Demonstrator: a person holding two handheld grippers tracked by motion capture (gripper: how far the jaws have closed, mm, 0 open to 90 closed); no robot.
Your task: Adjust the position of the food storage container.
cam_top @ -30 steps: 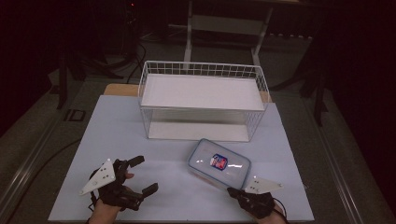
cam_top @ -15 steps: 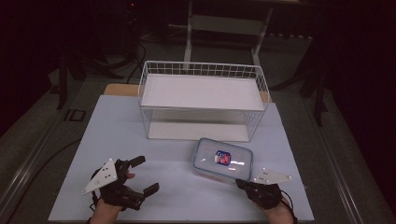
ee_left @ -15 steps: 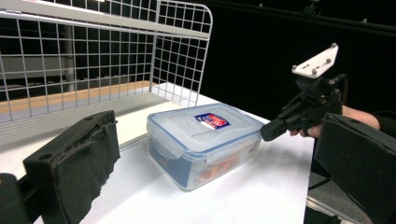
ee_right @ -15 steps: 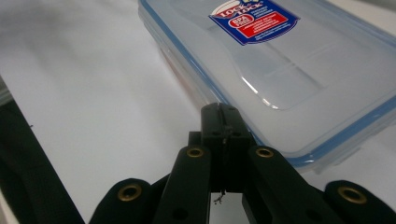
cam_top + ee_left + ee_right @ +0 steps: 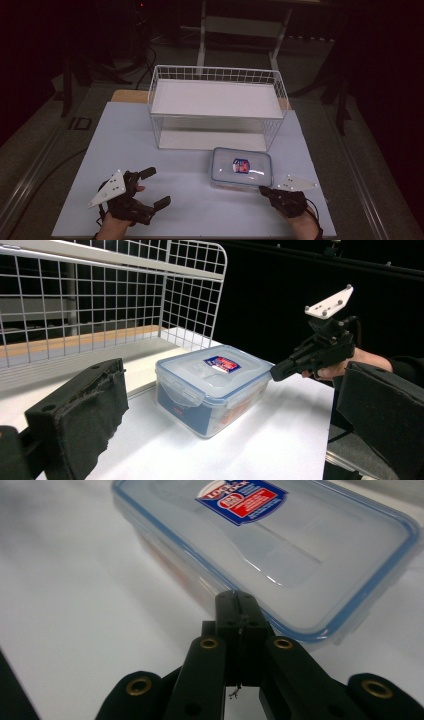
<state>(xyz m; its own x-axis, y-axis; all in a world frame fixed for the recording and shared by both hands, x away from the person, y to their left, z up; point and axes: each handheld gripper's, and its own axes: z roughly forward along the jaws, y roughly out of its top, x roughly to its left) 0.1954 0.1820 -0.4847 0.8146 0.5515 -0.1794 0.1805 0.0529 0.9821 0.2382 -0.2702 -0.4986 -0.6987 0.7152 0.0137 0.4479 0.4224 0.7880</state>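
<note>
A clear plastic box [image 5: 241,169] with a blue-rimmed lid and a red and blue label lies on the white table, just in front of the wire basket. My right gripper [image 5: 263,190] is shut with nothing between its jaws, and its tip rests against the box's near right corner. In the right gripper view the closed tips [image 5: 238,605] meet the lid's blue rim on the box [image 5: 280,545]. My left gripper [image 5: 159,187] stands open at the near left, well clear of the box. In the left gripper view, the box [image 5: 212,385] and the right gripper [image 5: 277,374] lie beyond my left gripper's wide jaws.
A white wire basket [image 5: 215,75] with a white floor stands at the back middle of the table [image 5: 125,140]; its mesh wall [image 5: 100,300] rises close behind the box. Dark floor, cables and a stand's legs surround the table.
My right gripper has moved right and a little forward, staying shut. The box has shifted slightly right and away and turned squarer to the basket. The left gripper has kept still.
</note>
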